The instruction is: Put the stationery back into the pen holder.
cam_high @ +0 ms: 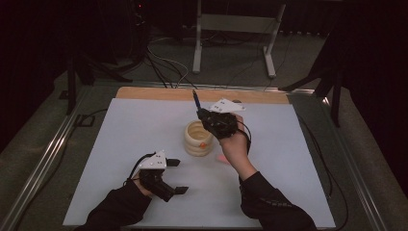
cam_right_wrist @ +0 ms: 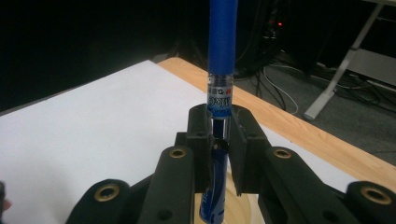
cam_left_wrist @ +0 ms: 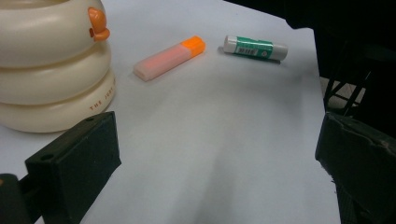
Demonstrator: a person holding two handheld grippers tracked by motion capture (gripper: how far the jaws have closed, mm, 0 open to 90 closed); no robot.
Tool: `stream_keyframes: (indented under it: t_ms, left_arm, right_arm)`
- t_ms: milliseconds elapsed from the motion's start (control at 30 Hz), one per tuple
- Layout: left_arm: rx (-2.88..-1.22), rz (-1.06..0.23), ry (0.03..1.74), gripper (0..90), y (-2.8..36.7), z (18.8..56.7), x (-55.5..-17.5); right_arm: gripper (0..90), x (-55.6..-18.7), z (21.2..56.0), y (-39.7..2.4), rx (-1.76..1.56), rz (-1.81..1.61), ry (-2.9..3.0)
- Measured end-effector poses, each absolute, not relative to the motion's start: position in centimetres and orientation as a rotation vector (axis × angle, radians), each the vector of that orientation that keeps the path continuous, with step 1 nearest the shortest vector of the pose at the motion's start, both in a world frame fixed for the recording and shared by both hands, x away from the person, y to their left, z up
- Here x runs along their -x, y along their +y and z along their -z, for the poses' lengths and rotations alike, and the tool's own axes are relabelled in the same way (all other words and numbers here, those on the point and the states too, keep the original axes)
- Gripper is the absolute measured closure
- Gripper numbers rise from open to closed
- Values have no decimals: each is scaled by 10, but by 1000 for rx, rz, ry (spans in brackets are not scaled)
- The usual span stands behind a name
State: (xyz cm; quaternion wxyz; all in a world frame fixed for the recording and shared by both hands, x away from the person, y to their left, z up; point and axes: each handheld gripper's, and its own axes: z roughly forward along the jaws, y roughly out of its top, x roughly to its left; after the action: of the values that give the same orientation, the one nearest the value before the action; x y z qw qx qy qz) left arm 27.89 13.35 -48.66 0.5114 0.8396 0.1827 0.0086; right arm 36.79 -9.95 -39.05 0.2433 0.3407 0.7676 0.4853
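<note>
A cream ringed pen holder [cam_high: 198,138] with a small orange duck on its side stands mid-table; it also shows in the left gripper view [cam_left_wrist: 51,70]. My right gripper [cam_high: 202,114] hovers over the holder's mouth, shut on an upright blue pen [cam_high: 195,99]. In the right gripper view the pen [cam_right_wrist: 222,46] is clamped between the jaws [cam_right_wrist: 219,135], its lower end over the holder's rim [cam_right_wrist: 243,211]. My left gripper [cam_high: 177,176] rests open near the front left, nothing between its jaws [cam_left_wrist: 217,163].
An orange highlighter [cam_left_wrist: 169,58] and a green-labelled glue stick [cam_left_wrist: 255,47] lie on the white mat [cam_high: 120,144] right of the holder. The highlighter [cam_high: 222,159] lies beside my right wrist. A wooden table edge [cam_high: 159,93] runs along the back, with cables and stand legs beyond.
</note>
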Motion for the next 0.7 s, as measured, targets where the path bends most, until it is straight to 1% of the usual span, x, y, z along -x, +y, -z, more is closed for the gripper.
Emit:
stream_keyframes:
  t_ms: [700]
  left_arm:
    - [-2028, -24, 444, 3, 134, 488, -279]
  right_arm:
    - [794, -381, 418, -94, -1059, -1331, 2094]
